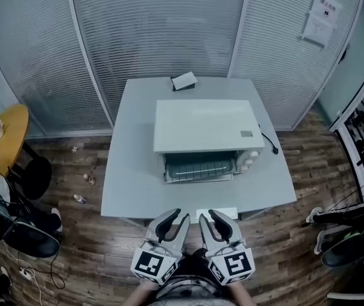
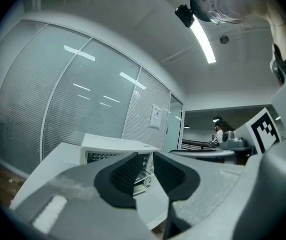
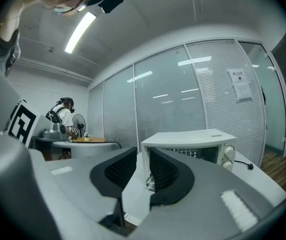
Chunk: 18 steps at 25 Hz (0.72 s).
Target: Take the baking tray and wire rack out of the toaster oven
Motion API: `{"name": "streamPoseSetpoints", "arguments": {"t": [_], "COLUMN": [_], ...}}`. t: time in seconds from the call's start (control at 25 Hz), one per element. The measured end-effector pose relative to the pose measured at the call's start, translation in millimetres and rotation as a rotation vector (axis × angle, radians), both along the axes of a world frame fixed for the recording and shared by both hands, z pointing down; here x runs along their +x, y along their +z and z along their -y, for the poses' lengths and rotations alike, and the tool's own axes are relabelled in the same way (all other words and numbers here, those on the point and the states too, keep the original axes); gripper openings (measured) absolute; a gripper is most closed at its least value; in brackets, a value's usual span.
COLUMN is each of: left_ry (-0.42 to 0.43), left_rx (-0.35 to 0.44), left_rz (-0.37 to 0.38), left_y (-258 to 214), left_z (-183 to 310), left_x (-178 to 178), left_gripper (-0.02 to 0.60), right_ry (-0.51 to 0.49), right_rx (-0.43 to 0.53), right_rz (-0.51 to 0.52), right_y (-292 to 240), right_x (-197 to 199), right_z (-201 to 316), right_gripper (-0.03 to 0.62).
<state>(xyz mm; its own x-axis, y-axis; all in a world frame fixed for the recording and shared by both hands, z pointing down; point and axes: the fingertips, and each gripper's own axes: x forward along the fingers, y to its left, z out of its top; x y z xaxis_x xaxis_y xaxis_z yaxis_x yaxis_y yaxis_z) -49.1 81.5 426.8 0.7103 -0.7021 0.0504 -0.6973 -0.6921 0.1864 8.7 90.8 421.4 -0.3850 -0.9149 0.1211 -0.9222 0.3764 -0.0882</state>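
Observation:
A white toaster oven (image 1: 204, 126) stands on the grey table (image 1: 131, 183) with its door (image 1: 197, 178) folded down toward me. Bars of the wire rack (image 1: 199, 167) show inside; I cannot make out the baking tray. Both grippers hover side by side at the table's front edge, short of the oven. My left gripper (image 1: 176, 218) is open a little, with nothing between its pads. My right gripper (image 1: 211, 217) is the same. The oven (image 2: 115, 146) shows past the left gripper (image 2: 145, 169) in its own view. In the right gripper view the oven (image 3: 193, 139) stands beyond the right gripper (image 3: 143, 166).
A small box (image 1: 183, 81) lies at the table's back edge. A black cable (image 1: 271, 146) runs off the oven's right side. A white strip (image 1: 217, 213) sits at the front edge. Glass partitions stand behind; a yellow round table (image 1: 6, 132) and chairs are to the left.

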Motion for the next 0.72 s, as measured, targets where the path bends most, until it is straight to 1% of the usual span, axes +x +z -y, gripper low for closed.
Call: {"name": "streamPoseSetpoints", "arguments": {"t": [0.12, 0.24, 0.52, 0.6, 0.72], "left_ry": [-0.006, -0.013, -0.058, -0.067, -0.080], "left_rx": [-0.009, -0.014, -0.002, 0.009, 0.003], "left_rz": [-0.003, 0.005, 0.018, 0.022, 0.017], "left_y": [3, 5, 0, -4, -4], "left_z": [11, 21, 54, 66, 83], "left_x": [-15, -16, 4, 12, 25], "left_gripper": [0.086, 0.086, 0.086, 0.086, 0.086], "right_ry": [0.005, -0.002, -0.046, -0.055, -0.074], "right_rx": [-0.027, -0.040, -0.016, -0.007, -0.016], "right_rz": [-0.001, 0.013, 0.026, 0.020, 0.008], "right_y": [7, 9, 0, -2, 0], "right_x": [-13, -14, 4, 11, 23], "right_z": [9, 20, 55, 66, 83], "right_gripper": [0.084, 0.085, 0.086, 0.085, 0.085]}}
